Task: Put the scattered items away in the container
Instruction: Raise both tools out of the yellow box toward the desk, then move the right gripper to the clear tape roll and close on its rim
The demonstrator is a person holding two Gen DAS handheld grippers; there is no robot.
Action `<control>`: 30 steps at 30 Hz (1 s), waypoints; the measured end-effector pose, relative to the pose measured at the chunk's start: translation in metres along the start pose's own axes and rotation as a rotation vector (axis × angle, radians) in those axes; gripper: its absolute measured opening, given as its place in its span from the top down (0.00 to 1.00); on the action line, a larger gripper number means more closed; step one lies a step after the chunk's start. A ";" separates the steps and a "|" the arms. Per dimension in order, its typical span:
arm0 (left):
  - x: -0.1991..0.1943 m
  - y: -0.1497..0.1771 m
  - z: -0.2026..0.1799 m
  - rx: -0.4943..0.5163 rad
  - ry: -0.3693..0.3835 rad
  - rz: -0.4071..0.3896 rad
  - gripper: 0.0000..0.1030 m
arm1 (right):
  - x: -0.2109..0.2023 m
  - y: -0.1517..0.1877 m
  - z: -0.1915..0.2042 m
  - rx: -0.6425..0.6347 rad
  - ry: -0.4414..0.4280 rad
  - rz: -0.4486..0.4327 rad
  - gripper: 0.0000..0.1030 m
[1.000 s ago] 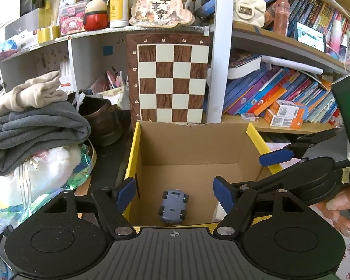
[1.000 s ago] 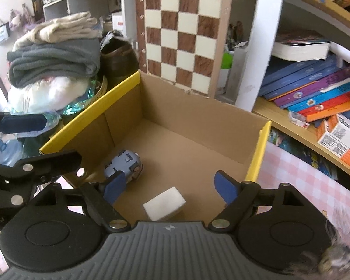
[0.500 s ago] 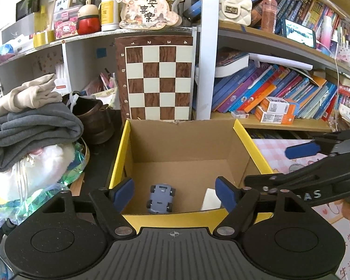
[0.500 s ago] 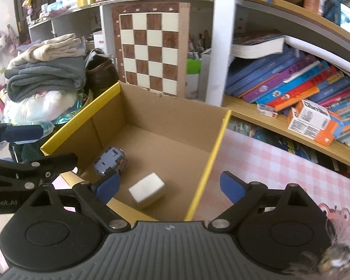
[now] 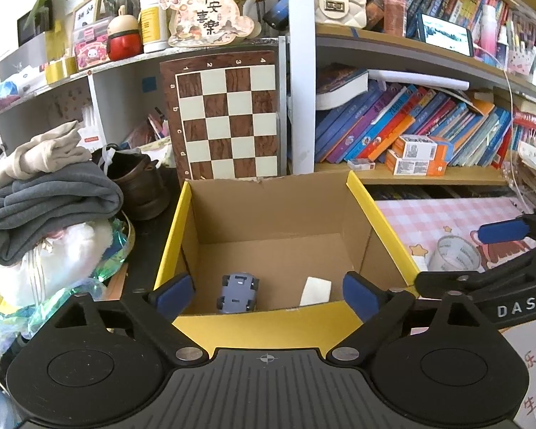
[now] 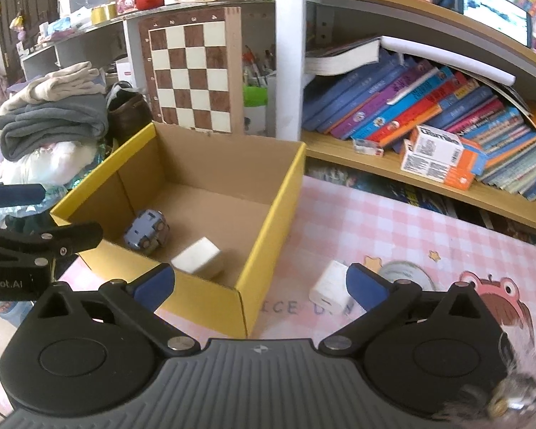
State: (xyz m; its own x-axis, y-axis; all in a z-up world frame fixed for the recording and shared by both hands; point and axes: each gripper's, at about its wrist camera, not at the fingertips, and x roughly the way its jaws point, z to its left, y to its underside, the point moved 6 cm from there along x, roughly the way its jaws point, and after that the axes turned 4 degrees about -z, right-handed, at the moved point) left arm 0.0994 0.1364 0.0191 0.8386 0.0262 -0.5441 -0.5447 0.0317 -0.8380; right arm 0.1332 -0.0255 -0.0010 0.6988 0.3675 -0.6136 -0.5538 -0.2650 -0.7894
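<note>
Since a second ago I have drawn both grippers back from the cardboard box [image 5: 278,214]; the right one has swung out over the pink checked counter [image 6: 393,221], so the box's right wall [image 6: 275,221] now sits left of centre in its view. The left gripper [image 5: 268,291] hangs over the near yellow rim with its fingers [image 5: 173,291] released and spreading wider, nothing between them. The right gripper [image 6: 259,284] is also empty, its fingers [image 6: 366,284] apart and opening further.

Two items are already in the box: the grey-blue toy car [image 5: 237,293] lying wheels-up near the front-left corner, and a white block [image 6: 196,259] just beside it. I judge the drop-off is done and the next pick is starting. Left on the counter are a white charger-like cube [image 6: 330,287], near the box's front-right corner and touching my right fingertip's edge in view, and a roll of clear tape [image 5: 453,254] a little further right.

The next move calls for bringing the right gripper lower and centring the cube between the fingers before closing. The counter to the right is open, with fair room to approach. The box wall stands near the cube on the left, so I'd keep the left finger clear of the yellow edge. The bookshelf [image 6: 428,178] behind is well apart.
</note>
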 end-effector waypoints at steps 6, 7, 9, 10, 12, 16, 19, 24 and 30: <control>-0.003 0.010 -0.013 0.035 0.008 0.022 0.08 | -0.017 0.015 -0.011 0.009 0.026 -0.012 0.00; -0.003 0.012 -0.015 0.039 0.007 0.027 0.08 | -0.019 0.018 -0.013 0.008 0.032 -0.015 0.00; -0.003 0.016 -0.018 0.044 0.007 0.036 0.08 | -0.025 0.023 -0.016 0.009 0.040 -0.017 0.00; -0.004 0.018 -0.019 0.047 0.006 0.041 0.08 | -0.026 0.026 -0.018 0.011 0.043 -0.016 0.00; -0.005 0.021 -0.021 0.050 0.002 0.049 0.08 | -0.030 0.032 -0.023 0.016 0.049 -0.012 0.00; -0.006 0.023 -0.027 0.047 0.000 0.058 0.08 | -0.033 0.045 -0.033 0.036 0.064 0.004 0.00; -0.007 0.024 -0.035 0.052 0.006 0.061 0.08 | -0.035 0.054 -0.042 0.062 0.072 0.017 0.00; -0.009 0.023 -0.051 0.069 0.015 0.064 0.08 | -0.037 0.064 -0.053 0.075 0.082 0.028 0.00; -0.009 0.025 -0.073 0.088 0.027 0.068 0.08 | -0.041 0.074 -0.069 0.082 0.088 0.032 0.00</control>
State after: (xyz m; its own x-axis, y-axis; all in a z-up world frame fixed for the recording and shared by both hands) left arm 0.0783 0.0639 0.0001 0.7989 0.0042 -0.6014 -0.5976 0.1183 -0.7930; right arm 0.0943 -0.1217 -0.0353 0.7153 0.2795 -0.6404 -0.6089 -0.2004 -0.7675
